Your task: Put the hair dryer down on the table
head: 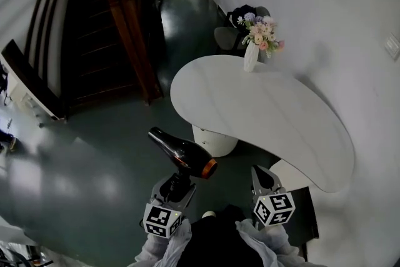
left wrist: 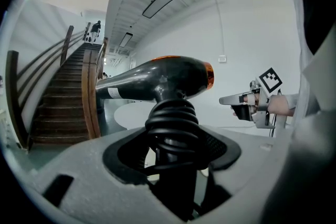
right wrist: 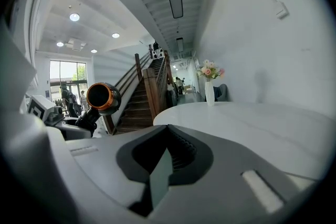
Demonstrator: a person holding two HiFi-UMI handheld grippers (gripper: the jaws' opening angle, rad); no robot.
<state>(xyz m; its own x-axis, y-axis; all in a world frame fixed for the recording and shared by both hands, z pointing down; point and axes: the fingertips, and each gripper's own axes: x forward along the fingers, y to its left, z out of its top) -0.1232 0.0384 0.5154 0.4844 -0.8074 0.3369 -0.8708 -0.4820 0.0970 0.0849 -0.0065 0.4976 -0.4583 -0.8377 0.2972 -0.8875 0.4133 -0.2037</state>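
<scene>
A black hair dryer [head: 182,153] with an orange ring at its rear is held in the air over the dark floor, left of the white table [head: 275,115]. My left gripper [head: 177,184] is shut on its handle, which has the black cord coiled round it [left wrist: 171,126]. The barrel [left wrist: 157,78] lies level and points left in the left gripper view. My right gripper [head: 263,179] hovers just off the table's near edge, shut and holding nothing. The right gripper view shows the hair dryer's orange-ringed rear end [right wrist: 103,98] at left and the table top [right wrist: 252,123] ahead.
A white vase of flowers [head: 252,53] stands at the table's far end. The table rests on a round white pedestal [head: 214,139]. A wooden staircase [head: 106,40] rises at left, with dark chairs [head: 232,34] beyond the table and a white wall at right.
</scene>
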